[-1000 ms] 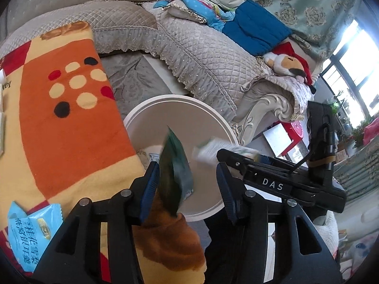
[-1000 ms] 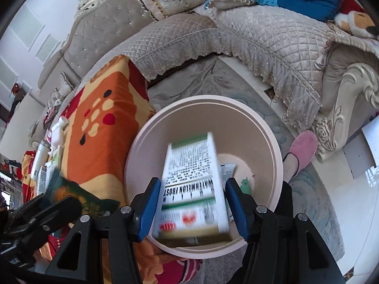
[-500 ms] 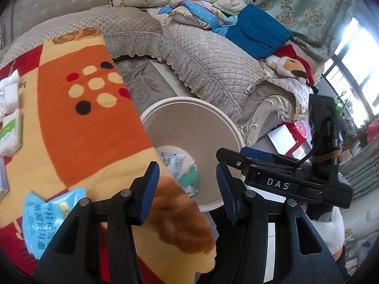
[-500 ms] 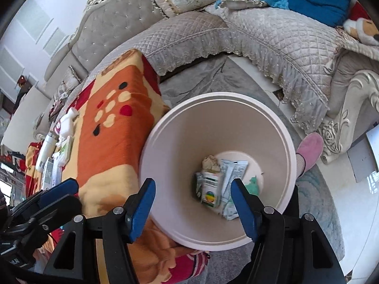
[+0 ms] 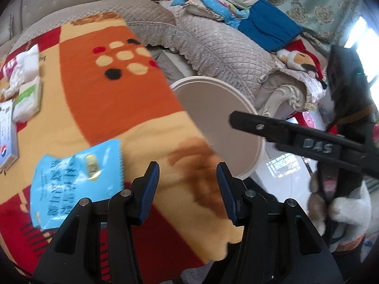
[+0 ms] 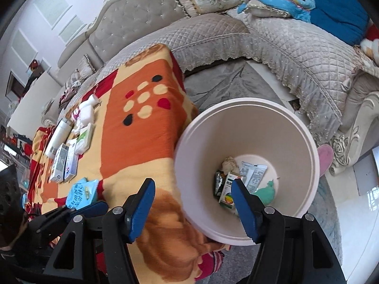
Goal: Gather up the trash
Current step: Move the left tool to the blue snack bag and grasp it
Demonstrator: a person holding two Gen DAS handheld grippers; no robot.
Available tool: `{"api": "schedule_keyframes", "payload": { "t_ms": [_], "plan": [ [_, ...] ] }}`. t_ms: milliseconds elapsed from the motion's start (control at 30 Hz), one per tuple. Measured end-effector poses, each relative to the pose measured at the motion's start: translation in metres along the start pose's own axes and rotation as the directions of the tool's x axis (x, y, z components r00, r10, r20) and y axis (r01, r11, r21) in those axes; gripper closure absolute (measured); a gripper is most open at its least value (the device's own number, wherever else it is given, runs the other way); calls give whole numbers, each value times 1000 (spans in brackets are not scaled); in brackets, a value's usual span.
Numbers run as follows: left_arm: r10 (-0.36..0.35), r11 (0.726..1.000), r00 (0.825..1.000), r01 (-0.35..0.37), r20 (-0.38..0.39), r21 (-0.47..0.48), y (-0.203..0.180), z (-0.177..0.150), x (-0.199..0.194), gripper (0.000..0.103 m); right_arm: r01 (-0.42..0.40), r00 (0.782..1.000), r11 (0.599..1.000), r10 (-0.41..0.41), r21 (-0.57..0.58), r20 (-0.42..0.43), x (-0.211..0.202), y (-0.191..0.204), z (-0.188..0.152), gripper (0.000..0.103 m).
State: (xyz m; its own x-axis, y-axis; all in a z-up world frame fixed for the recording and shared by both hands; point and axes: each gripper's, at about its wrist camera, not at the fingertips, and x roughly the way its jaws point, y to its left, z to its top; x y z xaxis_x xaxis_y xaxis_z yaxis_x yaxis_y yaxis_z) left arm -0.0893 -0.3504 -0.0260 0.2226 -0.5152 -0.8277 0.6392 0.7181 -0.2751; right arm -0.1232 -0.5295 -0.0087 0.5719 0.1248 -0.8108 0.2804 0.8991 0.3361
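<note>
A pale round bin (image 6: 305, 139) stands on the floor beside the blanket-covered table (image 6: 132, 146). At its bottom lie a white and green box (image 6: 227, 193), a dark green wrapper (image 6: 219, 181), silver sachets (image 6: 253, 174) and a crumpled tissue (image 6: 229, 164). My right gripper (image 6: 193, 197) hovers open and empty above the bin's near rim. My left gripper (image 5: 187, 179) is open and empty over the table's corner, with the bin (image 5: 213, 108) beyond it. A light blue snack packet (image 5: 78, 177) lies just left of its left finger (image 5: 149, 187). The right gripper's black body (image 5: 308, 142) crosses the left wrist view.
Farther along the table lie boxes (image 6: 64, 163), a tissue pack (image 6: 85, 139), a white bottle (image 6: 58, 137) and a white pouch (image 6: 86, 106). A quilted sofa (image 6: 272, 47) with cushions and clothes curves behind. A pink slipper (image 6: 325, 158) sits on the rug past the bin.
The left gripper let the dark green wrapper fall and the right gripper let the white box fall into the bin. Both then shifted left toward the table, and the blue packet came nearer.
</note>
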Motion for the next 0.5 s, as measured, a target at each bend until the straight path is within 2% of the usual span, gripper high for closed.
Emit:
{"api": "schedule_keyframes", "payload": {
  "t_ms": [167,233,367,500],
  "plan": [
    [43,998,999,-41,30,-36,31,7,3,55,-11,1000,1000,11,-25,0,0,16,0,39],
    [69,994,997,-65,44,-83,53,17,4,55,-19,1000,999,19,-30,1,0,21,0,38],
    [33,984,998,-23,51,-177,88,37,-4,55,-32,999,998,32,-55,-3,2,34,-1,38],
    [-18,986,996,32,87,-162,92,42,-30,53,-42,999,996,42,-73,-10,6,44,-1,38]
  ]
}}
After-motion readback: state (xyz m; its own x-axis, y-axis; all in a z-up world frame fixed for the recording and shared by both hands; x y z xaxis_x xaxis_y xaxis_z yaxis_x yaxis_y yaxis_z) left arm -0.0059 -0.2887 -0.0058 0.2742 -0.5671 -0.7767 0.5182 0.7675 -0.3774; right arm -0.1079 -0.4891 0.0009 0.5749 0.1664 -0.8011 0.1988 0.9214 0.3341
